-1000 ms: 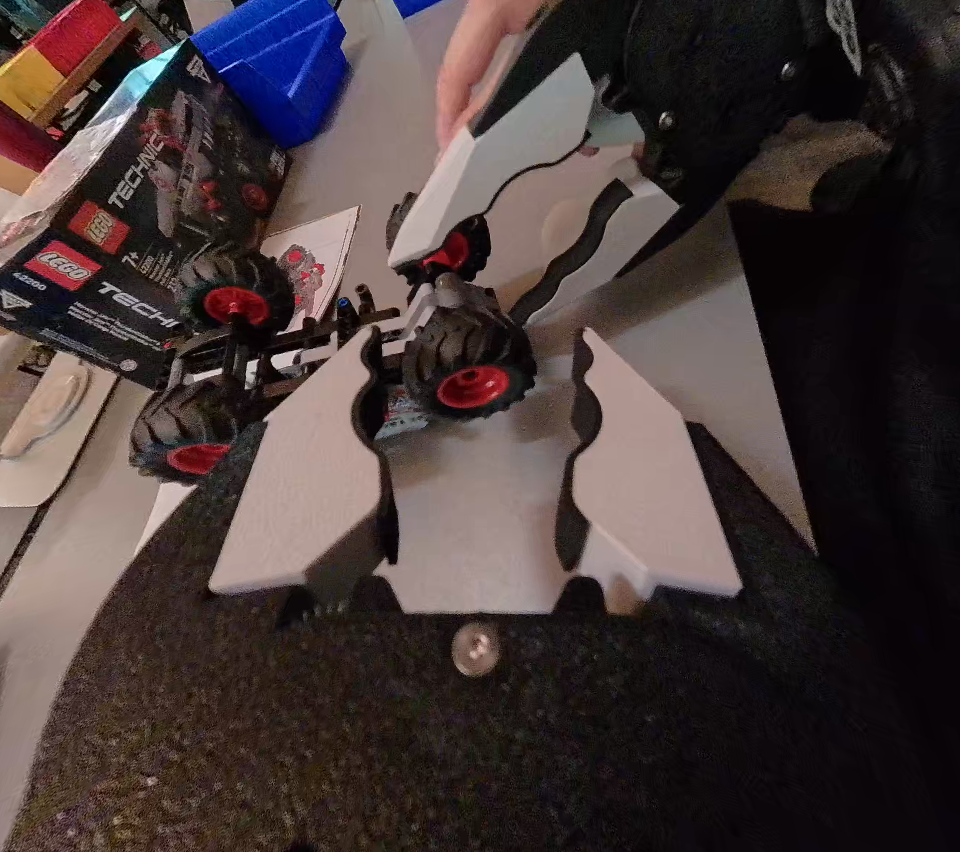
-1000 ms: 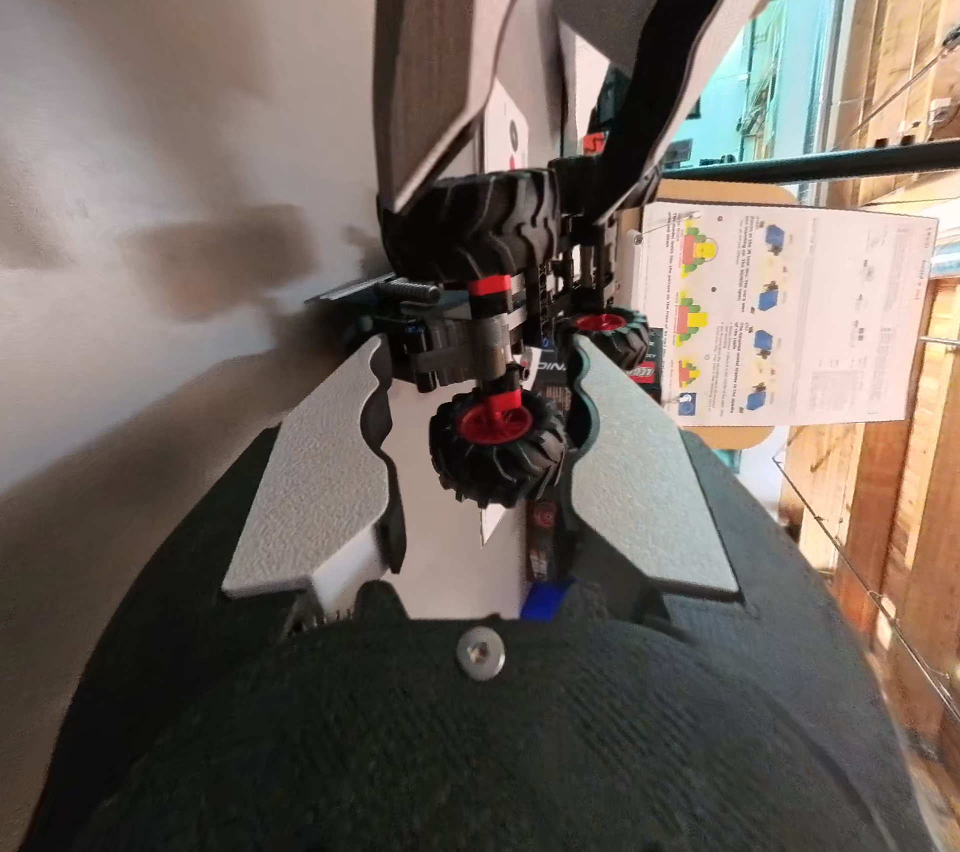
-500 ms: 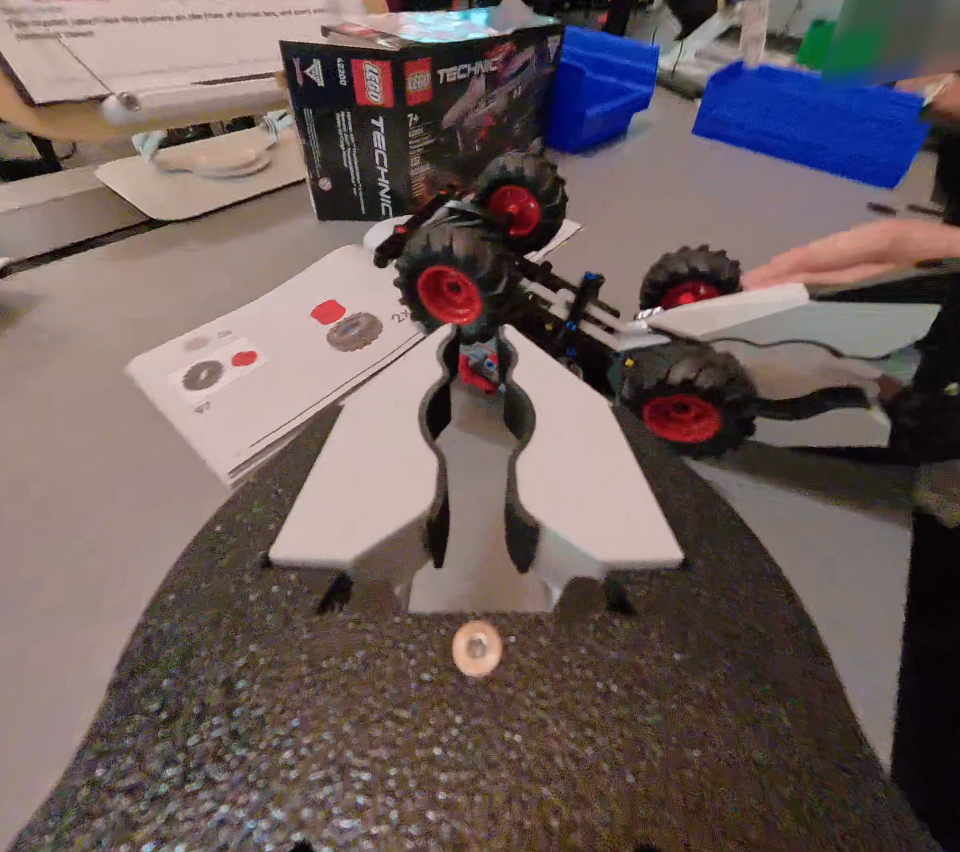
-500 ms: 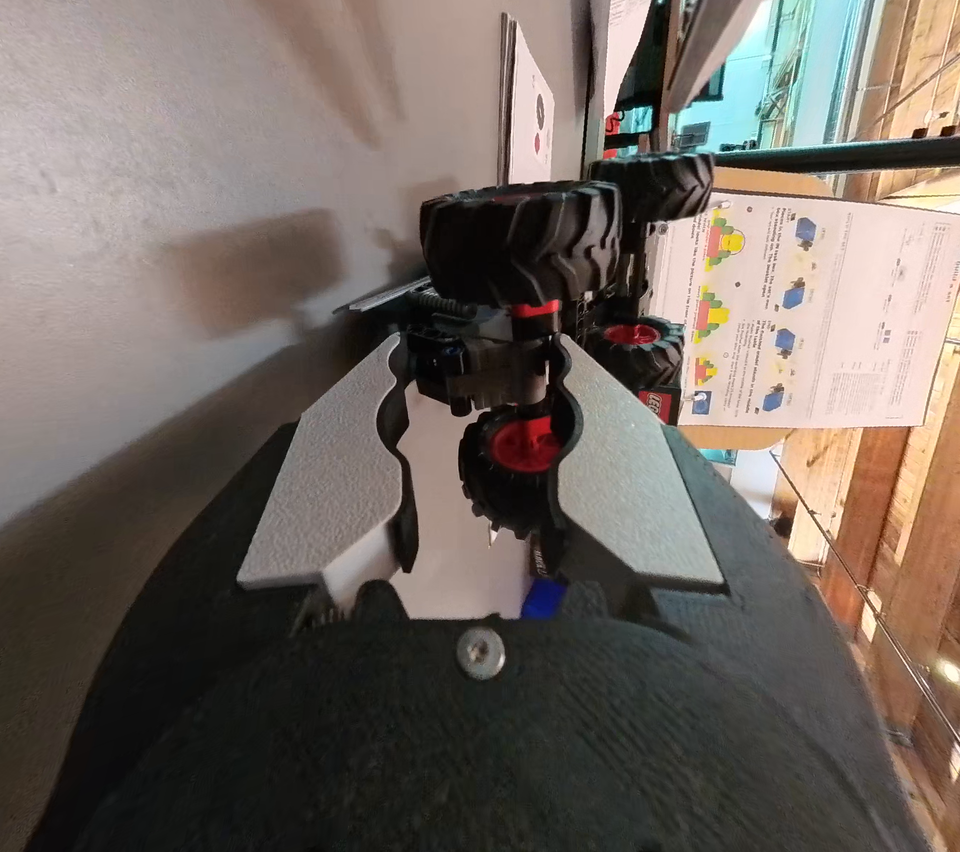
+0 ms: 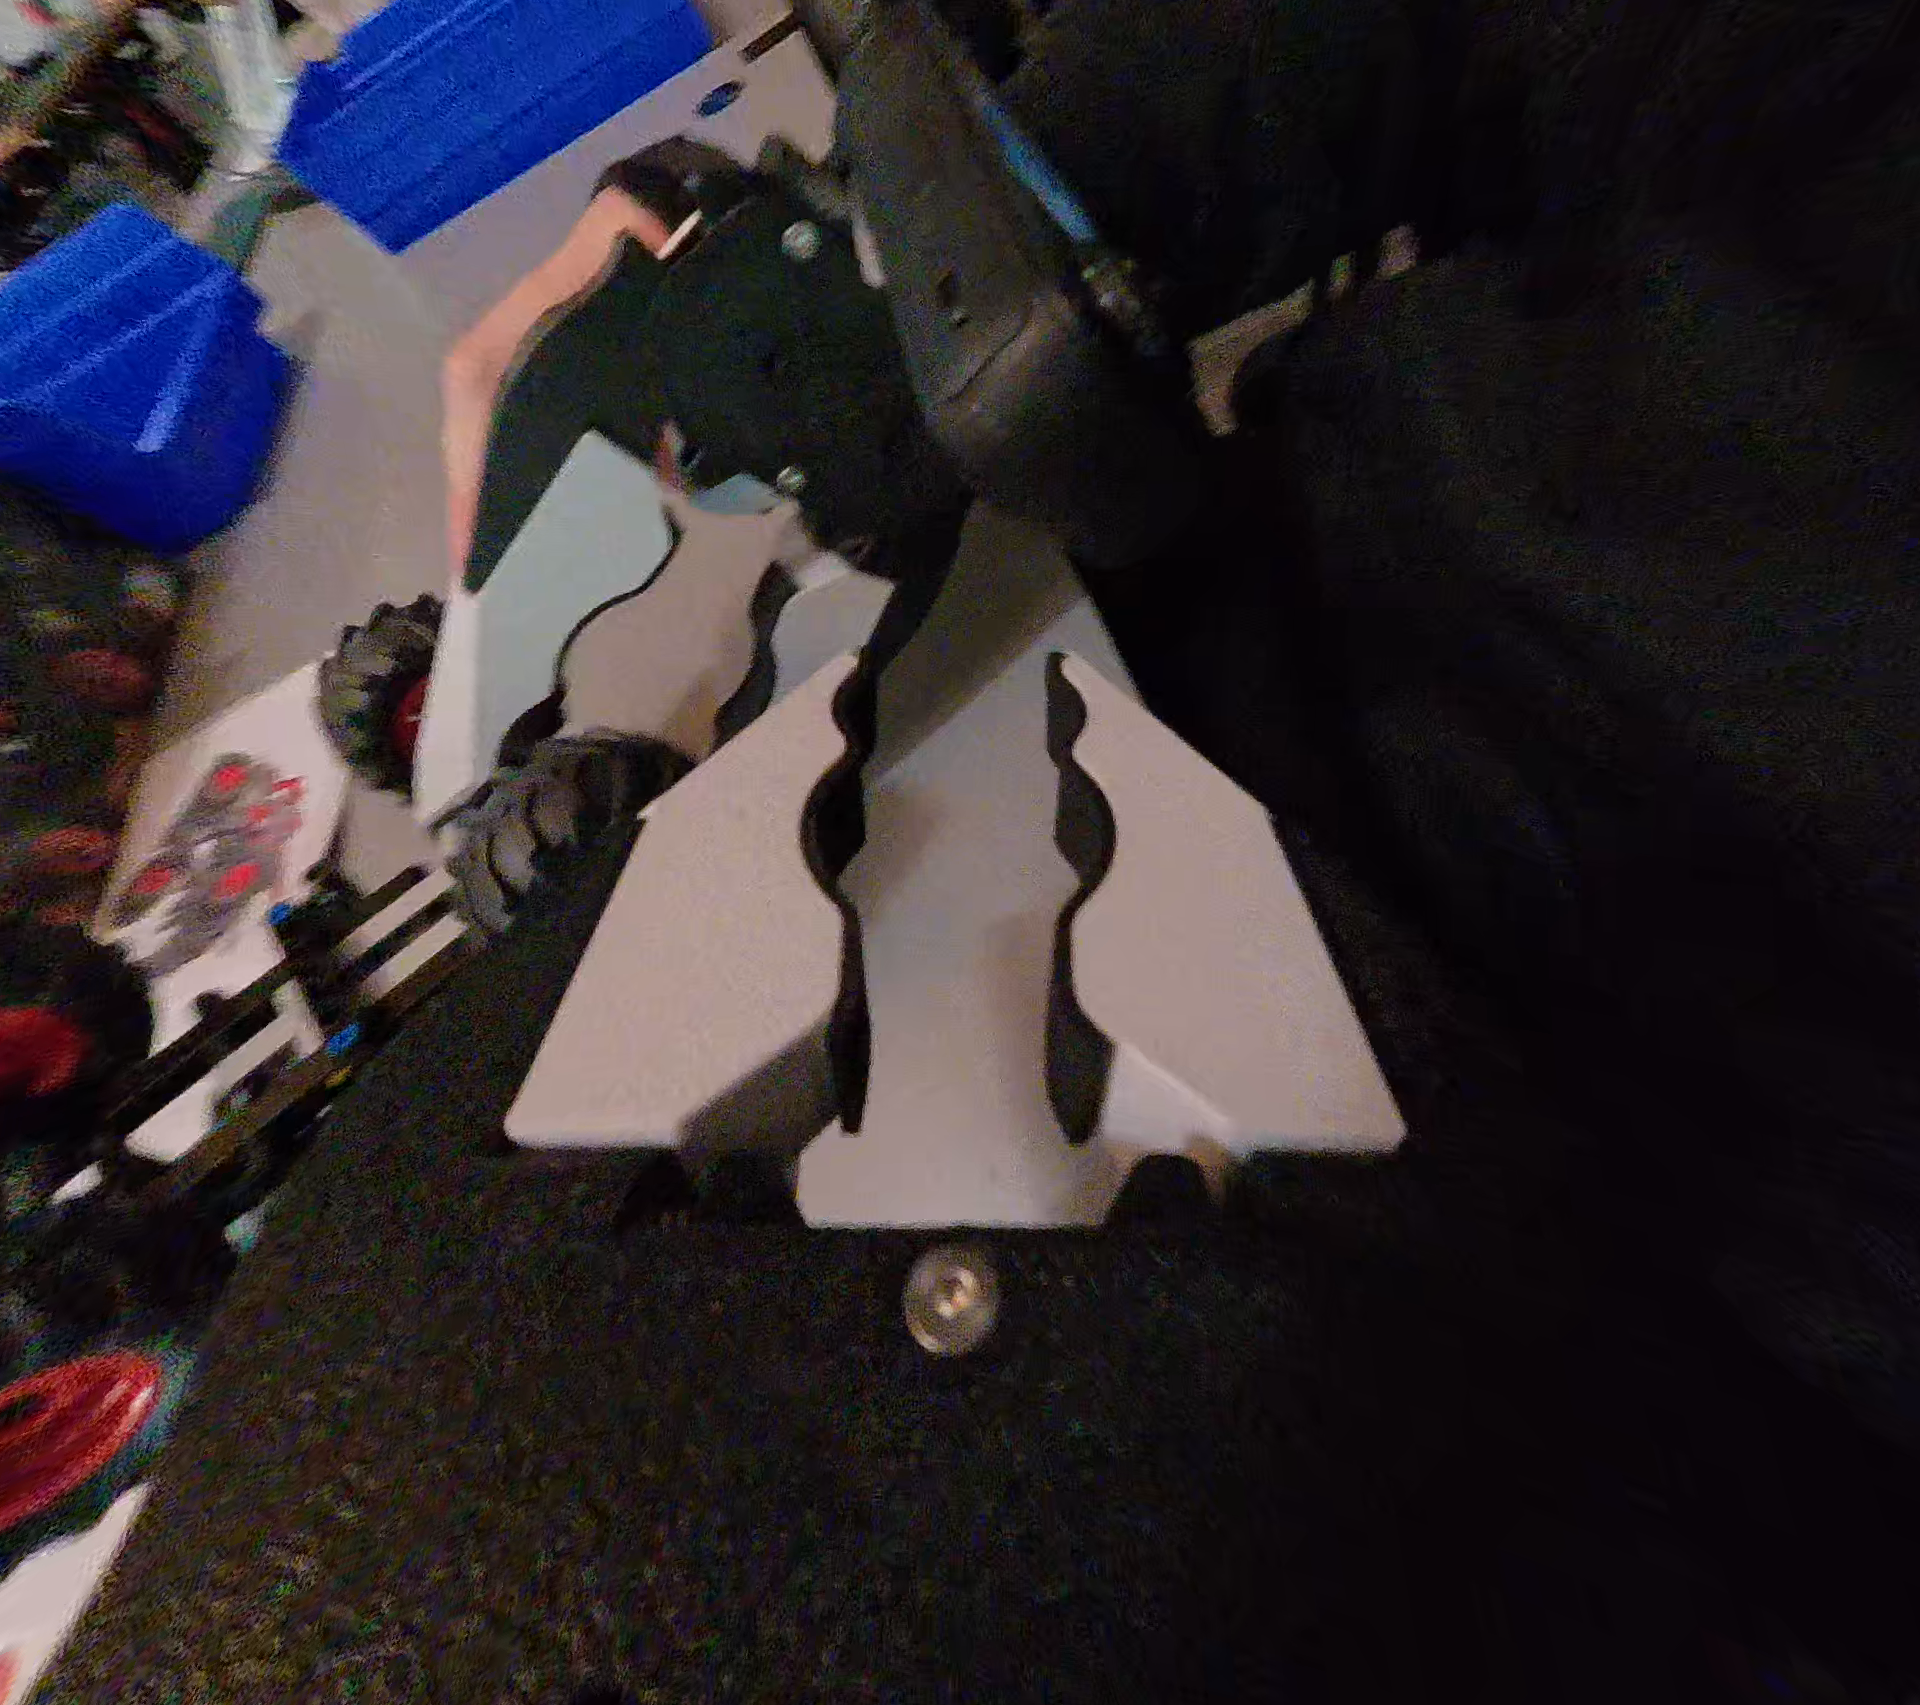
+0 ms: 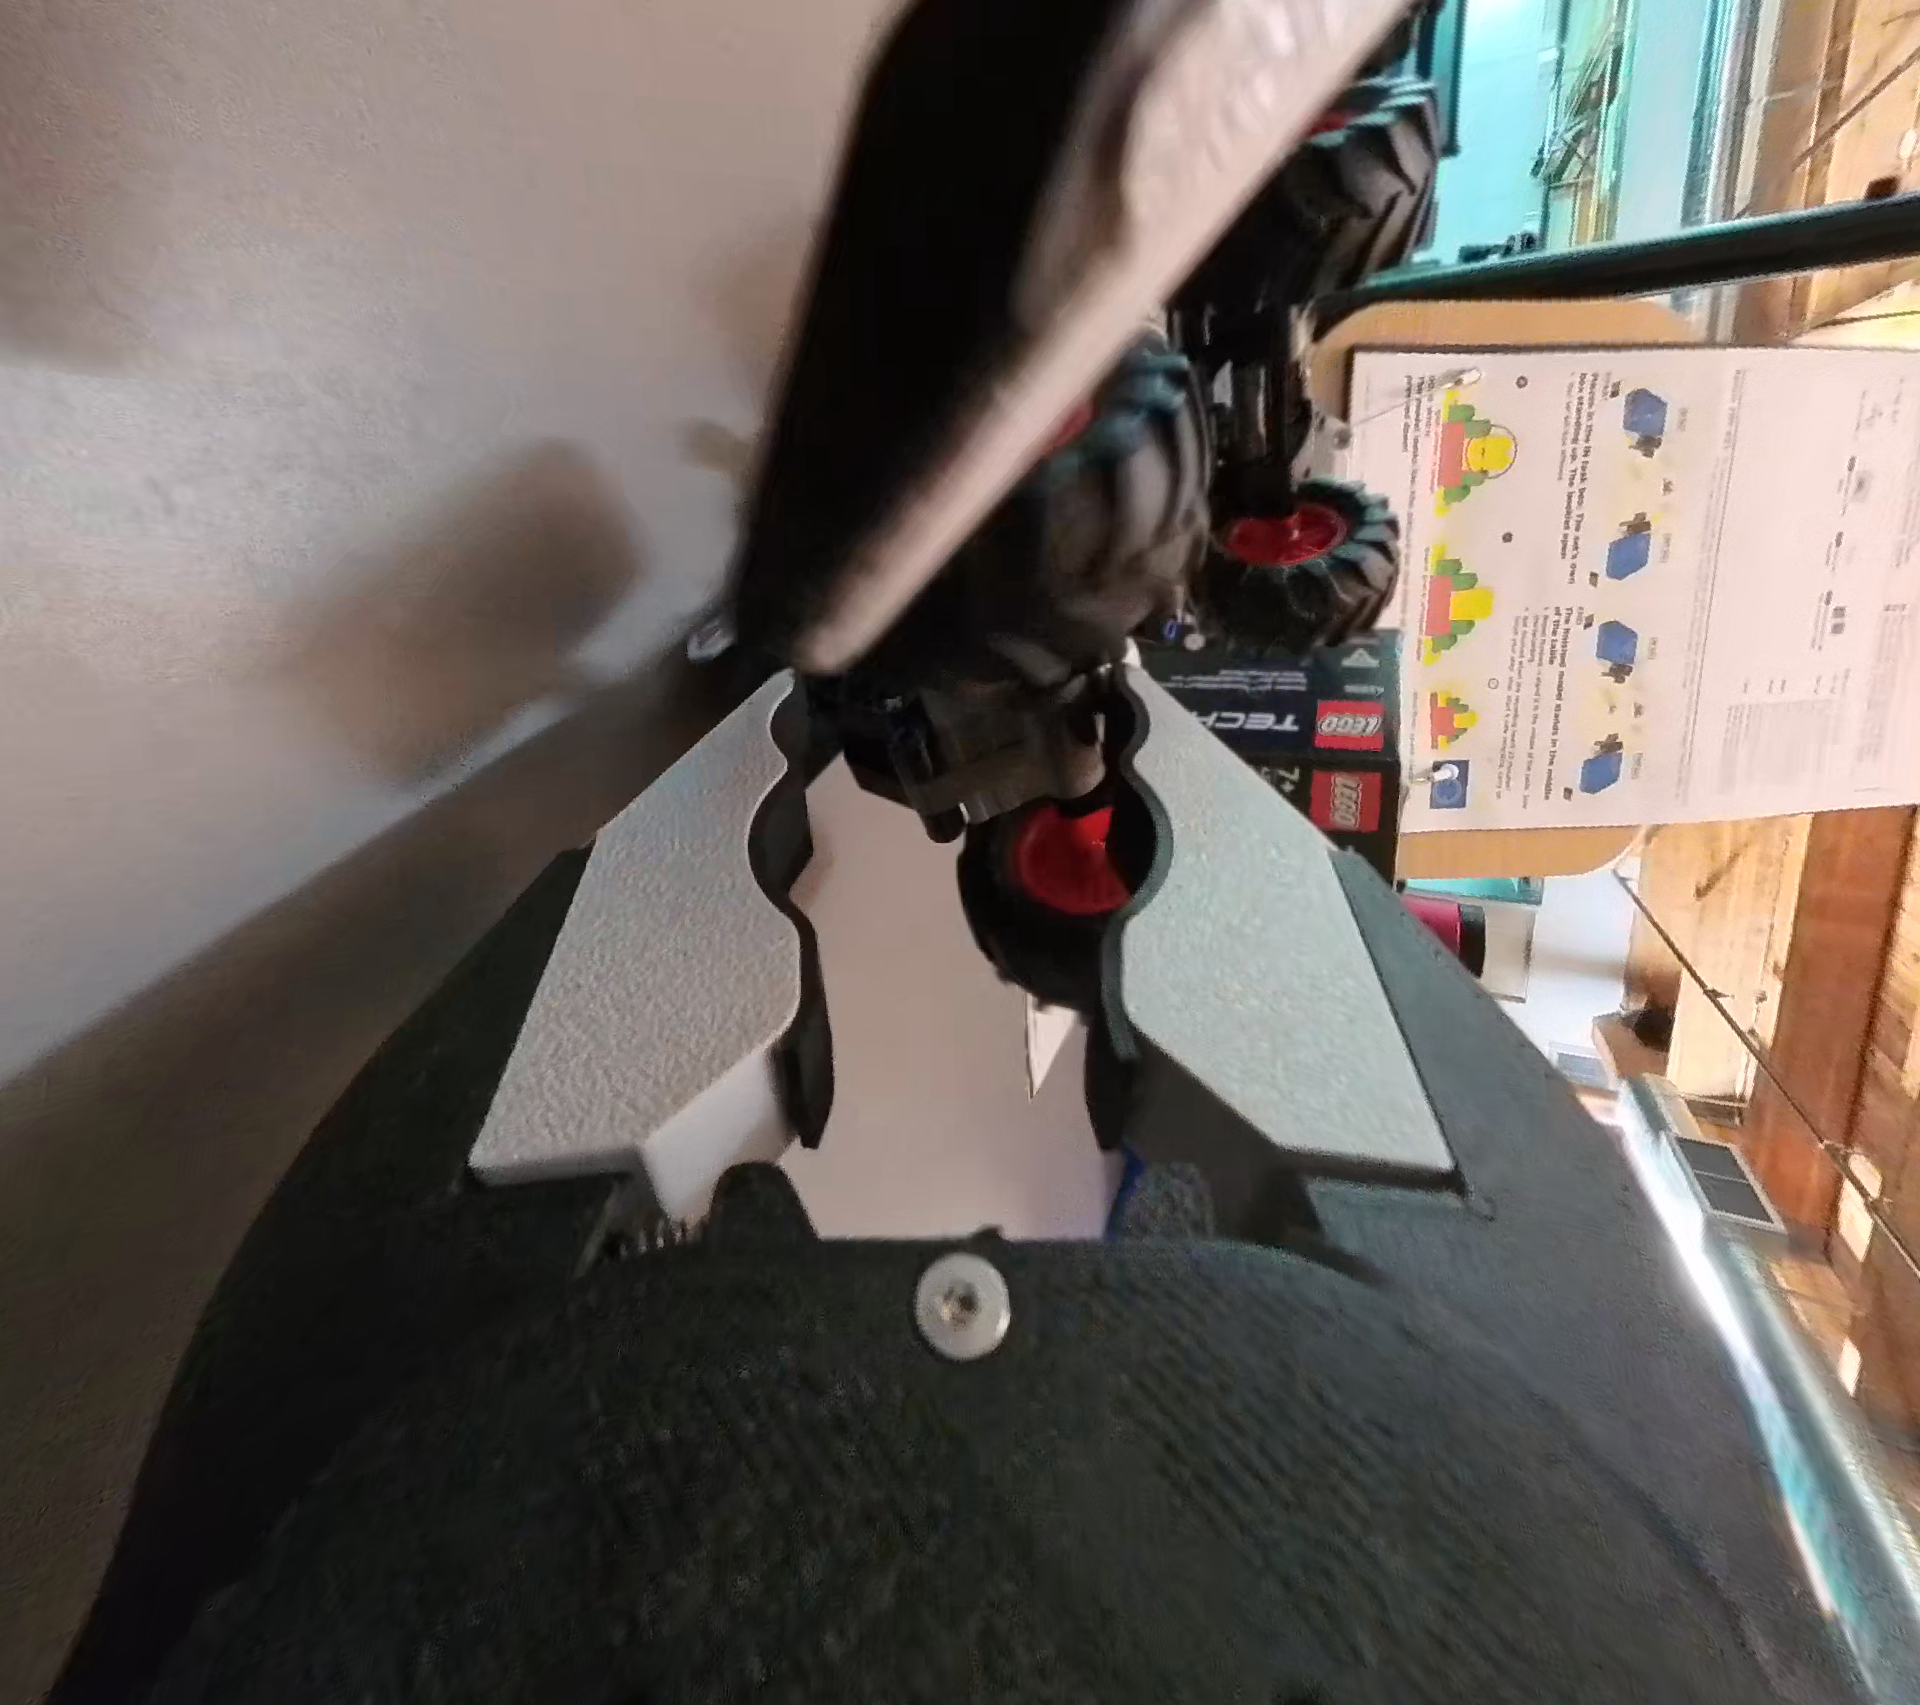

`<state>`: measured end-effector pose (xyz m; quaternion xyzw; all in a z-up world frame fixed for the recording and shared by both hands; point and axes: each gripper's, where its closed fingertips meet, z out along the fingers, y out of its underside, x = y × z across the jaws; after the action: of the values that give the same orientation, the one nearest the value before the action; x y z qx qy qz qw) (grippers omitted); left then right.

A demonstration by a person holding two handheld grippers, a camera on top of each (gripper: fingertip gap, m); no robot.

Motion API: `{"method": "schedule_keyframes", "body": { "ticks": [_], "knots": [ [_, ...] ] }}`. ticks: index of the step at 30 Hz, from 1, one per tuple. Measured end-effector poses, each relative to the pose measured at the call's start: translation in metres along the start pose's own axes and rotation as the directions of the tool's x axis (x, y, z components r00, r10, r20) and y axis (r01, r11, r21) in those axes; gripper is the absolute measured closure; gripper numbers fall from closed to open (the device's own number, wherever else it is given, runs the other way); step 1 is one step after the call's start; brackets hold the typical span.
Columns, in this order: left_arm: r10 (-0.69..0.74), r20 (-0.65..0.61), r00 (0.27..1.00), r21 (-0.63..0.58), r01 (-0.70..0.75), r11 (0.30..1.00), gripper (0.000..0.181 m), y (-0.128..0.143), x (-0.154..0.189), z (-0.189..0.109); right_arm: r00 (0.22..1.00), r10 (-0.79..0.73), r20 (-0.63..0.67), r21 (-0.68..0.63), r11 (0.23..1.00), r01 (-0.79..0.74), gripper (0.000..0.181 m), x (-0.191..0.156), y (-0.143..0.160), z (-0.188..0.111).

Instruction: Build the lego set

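The lego truck [image 6: 987, 751], with a black frame and black tyres on red hubs, sits with one end between my right gripper's [image 6: 956, 694] fingers, which are shut on it; one red wheel [image 6: 1070, 855] is against the right finger. In the left wrist view the truck [image 5: 551, 814] is at the left, blurred, with the right gripper [image 5: 623, 616] on it. My left gripper [image 5: 951, 668] is open and empty, to the right of the truck and close over the right gripper's body. One of its fingers crosses the top of the right wrist view as a blurred bar [image 6: 1039, 201].
Two blue bins [image 5: 488, 55] [image 5: 114, 367] stand at the back of the grey table [image 5: 343, 450]. An instruction booklet [image 5: 229, 824] lies under the truck. The black lego box [image 6: 1299, 741] and a printed sheet on a board [image 6: 1662, 585] stand behind. A hand [image 5: 520, 346] holds the right gripper.
My left gripper was shut on the truck's end half a second ago; it has let go, opened and swung right, toward the right gripper. The right gripper closed on the truck and keeps hold.
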<state>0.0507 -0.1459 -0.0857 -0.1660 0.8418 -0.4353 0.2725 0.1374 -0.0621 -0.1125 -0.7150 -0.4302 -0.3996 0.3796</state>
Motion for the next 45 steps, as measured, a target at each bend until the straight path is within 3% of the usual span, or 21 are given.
{"method": "schedule_keyframes", "body": {
  "ticks": [2, 7, 10, 12, 14, 15, 16, 17, 18, 24, 29, 31, 33, 35, 37, 39, 42, 45],
  "knots": [
    [-0.034, 0.088, 0.996, -0.035, 0.037, 0.999, 0.123, 0.004, -0.016, -0.005, 1.0, -0.027, -0.007, 0.001, 1.0, 0.027, 0.127, -0.001, -0.004, 0.0],
    [-0.169, 0.353, 0.92, 0.123, 0.134, 0.983, 0.115, -0.006, -0.064, -0.038, 1.0, -0.005, -0.014, 0.018, 1.0, 0.006, 0.127, -0.001, -0.006, -0.001],
    [-0.215, 0.52, 0.826, -0.015, 0.26, 0.966, 0.11, 0.031, -0.083, -0.044, 1.0, 0.014, -0.028, 0.024, 1.0, -0.013, 0.127, -0.001, -0.011, -0.001],
    [-0.194, 0.417, 0.888, -0.085, 0.251, 0.964, 0.114, 0.036, -0.058, -0.019, 0.999, 0.04, -0.027, 0.022, 0.999, -0.039, 0.127, -0.002, -0.014, 0.0],
    [0.013, 0.316, 0.949, -0.108, 0.022, 0.994, 0.124, 0.02, -0.028, -0.002, 0.999, 0.022, -0.028, -0.023, 0.999, -0.023, 0.125, -0.001, -0.007, 0.0],
    [0.033, 0.185, 0.982, -0.062, -0.022, 0.998, 0.129, 0.008, -0.003, 0.006, 0.999, 0.039, -0.017, 0.008, 0.999, -0.039, 0.126, -0.002, -0.012, 0.0],
    [-0.024, 0.07, 0.997, -0.009, 0.025, 1.0, 0.131, -0.001, 0.016, 0.01, 0.997, 0.078, -0.012, 0.028, 0.997, -0.077, 0.127, -0.002, -0.016, -0.001],
    [-0.09, 0.016, 0.996, 0.015, 0.09, 0.996, 0.133, -0.004, 0.021, 0.011, 0.996, 0.092, -0.023, 0.046, 0.995, -0.091, 0.134, 0.0, -0.019, -0.002],
    [-0.14, 0.01, 0.99, 0.028, 0.14, 0.99, 0.123, -0.003, 0.017, 0.008, 0.996, 0.083, -0.019, 0.048, 0.995, -0.082, 0.134, 0.0, -0.02, -0.003],
    [-0.294, 0.212, 0.932, 0.194, 0.255, 0.947, 0.116, -0.008, -0.03, -0.032, 0.996, 0.08, -0.033, 0.058, 0.995, -0.078, 0.133, -0.002, -0.025, -0.005],
    [-0.37, 0.43, 0.823, 0.086, 0.371, 0.925, 0.112, 0.029, -0.055, -0.038, 0.994, 0.068, -0.081, 0.061, 0.996, -0.064, 0.132, -0.002, -0.03, -0.003],
    [-0.372, 0.433, 0.821, 0.032, 0.399, 0.917, 0.11, 0.038, -0.05, -0.026, 0.993, 0.083, -0.087, 0.065, 0.995, -0.077, 0.133, -0.003, -0.034, -0.003],
    [-0.188, 0.406, 0.894, -0.063, 0.233, 0.971, 0.09, 0.036, -0.036, -0.014, 0.993, 0.101, -0.068, 0.036, 0.995, -0.098, 0.132, -0.003, -0.03, -0.003],
    [-0.068, 0.37, 0.926, -0.113, 0.117, 0.987, 0.092, 0.03, -0.029, -0.014, 0.993, 0.108, -0.04, 0.063, 0.992, -0.106, 0.127, -0.006, -0.033, -0.005],
    [-0.165, 0.295, 0.941, 0.022, 0.166, 0.986, 0.098, 0.012, -0.025, -0.016, 0.993, 0.112, -0.046, 0.072, 0.991, -0.108, 0.123, -0.009, -0.039, -0.004],
    [-0.237, 0.272, 0.933, 0.096, 0.219, 0.971, 0.118, 0.004, -0.03, -0.018, 0.994, 0.099, -0.047, 0.079, 0.992, -0.095, 0.123, -0.011, -0.047, -0.005],
    [-0.203, 0.382, 0.901, -0.016, 0.227, 0.974, 0.111, 0.026, -0.043, -0.016, 0.993, 0.115, -0.037, 0.102, 0.989, -0.111, 0.125, -0.012, -0.053, -0.007],
    [-0.071, 0.433, 0.899, -0.147, 0.149, 0.978, 0.127, 0.041, -0.046, -0.018, 0.996, 0.086, -0.011, 0.133, 0.988, -0.084, 0.125, -0.014, -0.055, -0.011]
  ]
}}
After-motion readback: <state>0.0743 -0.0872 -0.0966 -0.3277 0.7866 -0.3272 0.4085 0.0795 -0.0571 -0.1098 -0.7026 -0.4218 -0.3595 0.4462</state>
